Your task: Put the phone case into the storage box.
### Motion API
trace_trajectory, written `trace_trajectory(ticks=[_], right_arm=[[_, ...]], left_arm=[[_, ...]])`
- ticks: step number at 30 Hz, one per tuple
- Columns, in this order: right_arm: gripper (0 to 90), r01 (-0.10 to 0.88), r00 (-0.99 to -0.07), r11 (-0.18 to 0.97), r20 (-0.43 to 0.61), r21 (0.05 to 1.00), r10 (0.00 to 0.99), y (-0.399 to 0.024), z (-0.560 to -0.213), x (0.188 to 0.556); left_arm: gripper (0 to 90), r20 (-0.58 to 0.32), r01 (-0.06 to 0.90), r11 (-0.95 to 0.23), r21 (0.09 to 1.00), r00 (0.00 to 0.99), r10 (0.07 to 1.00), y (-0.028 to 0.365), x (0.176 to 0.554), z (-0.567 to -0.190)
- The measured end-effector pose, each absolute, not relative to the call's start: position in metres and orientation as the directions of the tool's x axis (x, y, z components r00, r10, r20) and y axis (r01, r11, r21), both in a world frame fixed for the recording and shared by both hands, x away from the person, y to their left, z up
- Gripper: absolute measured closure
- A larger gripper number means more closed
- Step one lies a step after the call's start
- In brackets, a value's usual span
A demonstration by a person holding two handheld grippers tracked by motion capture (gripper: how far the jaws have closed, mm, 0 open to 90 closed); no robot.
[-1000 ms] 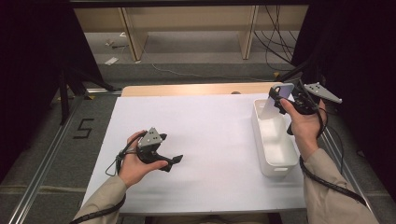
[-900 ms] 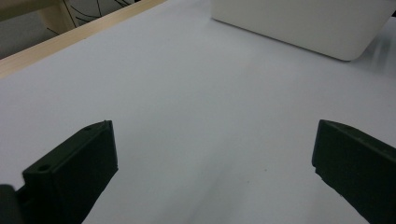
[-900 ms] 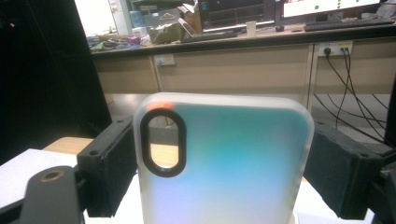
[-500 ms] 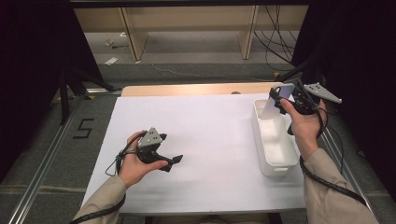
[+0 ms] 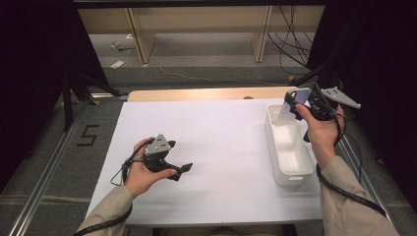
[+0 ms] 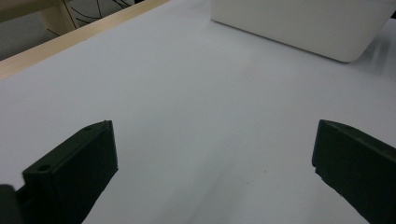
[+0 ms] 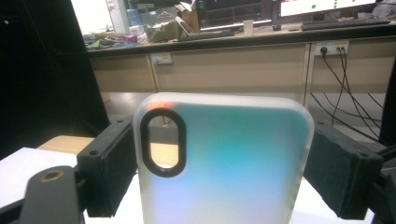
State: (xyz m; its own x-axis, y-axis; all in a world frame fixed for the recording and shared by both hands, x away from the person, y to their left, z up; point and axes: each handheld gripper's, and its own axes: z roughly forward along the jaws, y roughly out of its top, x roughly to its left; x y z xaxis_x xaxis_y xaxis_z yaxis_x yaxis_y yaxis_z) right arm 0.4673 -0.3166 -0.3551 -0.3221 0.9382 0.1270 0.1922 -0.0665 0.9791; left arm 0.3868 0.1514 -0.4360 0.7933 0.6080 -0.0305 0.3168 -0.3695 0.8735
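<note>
White table [image 5: 221,142] under both hands, wooden strip along its far edge, grey floor and shelving beyond. Nothing different from a second ago: both hands in the same places, the phone case still raised at the same tilt, the tub unmoved.

Nearest, at the left of the high view: left gripper [image 5: 183,169] held low over the table sheet in the left hand [image 5: 140,172], jaws spread wide and released, bare white surface between them in the left gripper view [image 6: 212,154].

Further out, along the right edge of the table: long white tub [image 5: 290,174], open-topped, lengthwise front to back, nothing visible inside the part that can be seen. Same tub seen side-on at the top of the left gripper view [image 6: 299,23].

Above the far end of the tub: right gripper [image 5: 295,104] lifted in the right hand [image 5: 322,130], jaws clenched on a frosted, see-through phone case [image 5: 286,112]. Case hanging with its lower end down toward the tub's far end; whether it touches the tub, cannot tell. In the right gripper view, case [image 7: 224,163] upright between the two black jaws, one pad against each long edge, oval camera cutout at its upper left, rounded top corners clear above the pads.

Farthest off, in the right gripper view: desks, cupboards and cables.
</note>
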Motion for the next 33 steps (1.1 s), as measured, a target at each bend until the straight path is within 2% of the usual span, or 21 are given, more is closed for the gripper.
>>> trace_trajectory(ticks=[33], right_arm=[[17.9,0.202,-0.322,-0.049,0.113,0.978,0.94,-0.3167,-0.3581,0.4735]], left_arm=[[0.0,-0.031,0.315,-0.368,0.875,0.794,0.607,0.1513,0.3865,-0.4359]])
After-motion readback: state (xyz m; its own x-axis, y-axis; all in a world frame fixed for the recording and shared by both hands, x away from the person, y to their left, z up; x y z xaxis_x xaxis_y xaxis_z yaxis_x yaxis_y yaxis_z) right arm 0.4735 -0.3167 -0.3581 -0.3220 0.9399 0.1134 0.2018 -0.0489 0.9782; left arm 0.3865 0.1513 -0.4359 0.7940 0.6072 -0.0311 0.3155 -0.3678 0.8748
